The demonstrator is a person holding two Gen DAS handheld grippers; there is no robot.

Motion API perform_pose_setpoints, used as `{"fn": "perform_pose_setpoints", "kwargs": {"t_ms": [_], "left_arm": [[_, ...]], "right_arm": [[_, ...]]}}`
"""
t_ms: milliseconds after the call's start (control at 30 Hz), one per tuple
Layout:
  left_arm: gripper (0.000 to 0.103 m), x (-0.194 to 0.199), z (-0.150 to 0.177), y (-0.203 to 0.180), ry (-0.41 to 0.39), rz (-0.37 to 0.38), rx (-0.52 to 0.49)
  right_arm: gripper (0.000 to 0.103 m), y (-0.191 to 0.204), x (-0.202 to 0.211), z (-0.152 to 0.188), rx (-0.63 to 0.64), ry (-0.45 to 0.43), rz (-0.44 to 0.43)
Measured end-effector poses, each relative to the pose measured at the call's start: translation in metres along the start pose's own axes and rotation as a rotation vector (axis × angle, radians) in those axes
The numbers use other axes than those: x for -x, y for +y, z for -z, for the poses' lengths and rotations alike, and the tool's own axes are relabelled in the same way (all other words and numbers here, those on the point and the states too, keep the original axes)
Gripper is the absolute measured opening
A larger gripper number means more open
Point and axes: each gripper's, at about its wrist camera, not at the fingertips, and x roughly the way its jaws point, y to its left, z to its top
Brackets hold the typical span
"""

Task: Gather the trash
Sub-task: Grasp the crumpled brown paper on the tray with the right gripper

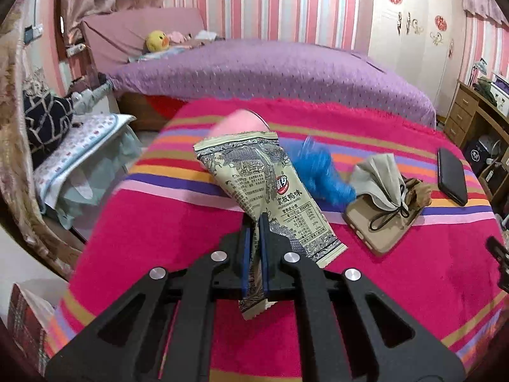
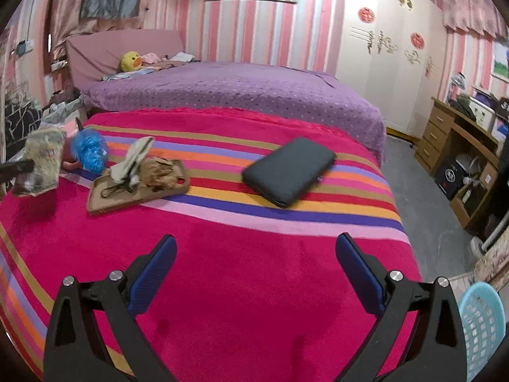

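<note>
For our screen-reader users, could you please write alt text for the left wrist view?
The left gripper is shut on a printed snack wrapper, lifted over a striped pink blanket. Beyond lie blue crumpled plastic and a black phone.

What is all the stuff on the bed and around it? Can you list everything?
snack wrapper: one, beige with dark print, lifted off the blanket in the left gripper
blue crumpled thing: one, on the blanket behind the wrapper
pink cup: one, behind the wrapper, blurred
phone case: one, tan, carrying a grey cloth pouch
black phone: one, on the stripes
striped blanket: one, mostly red
yellow duck toy: one, at the bed's head
basket: one, light blue, beside the bed
left gripper: shut on the wrapper
right gripper: open, empty
</note>
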Motion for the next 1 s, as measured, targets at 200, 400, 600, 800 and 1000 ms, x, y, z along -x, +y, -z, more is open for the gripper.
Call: {"fn": "perform_pose_setpoints", "kwargs": {"t_ms": [200,400,600,800,1000], "left_arm": [[0.004,0.015,-0.004,0.027,-0.037,-0.032,0.018],[0.004,0.006,-0.007,0.047,-0.020,-0.049,0.071],[0.004,0.003,-0.009,0.044,-0.018,-0.052,0.059],[0.004,0.007,-0.012,0.032,-0.029,-0.039,0.045],[0.004,0.026,-0.013,0.001,-0.062,-0.014,-0.001]], "right_arm": [[0.098,0.038,-0.023,-0.023,0.034,-0.005,-0.053],[0.082,0.082,-0.053,-0.046,0.100,-0.003,-0.094],[0.057,0.095,-0.101,-0.053,0.104,0.110,-0.130],[0.039,0.084,-0.096,-0.050,0.099,0.074,-0.168],[0.039,0.038,-0.050,-0.044,0.062,-0.008,-0.139]]}}
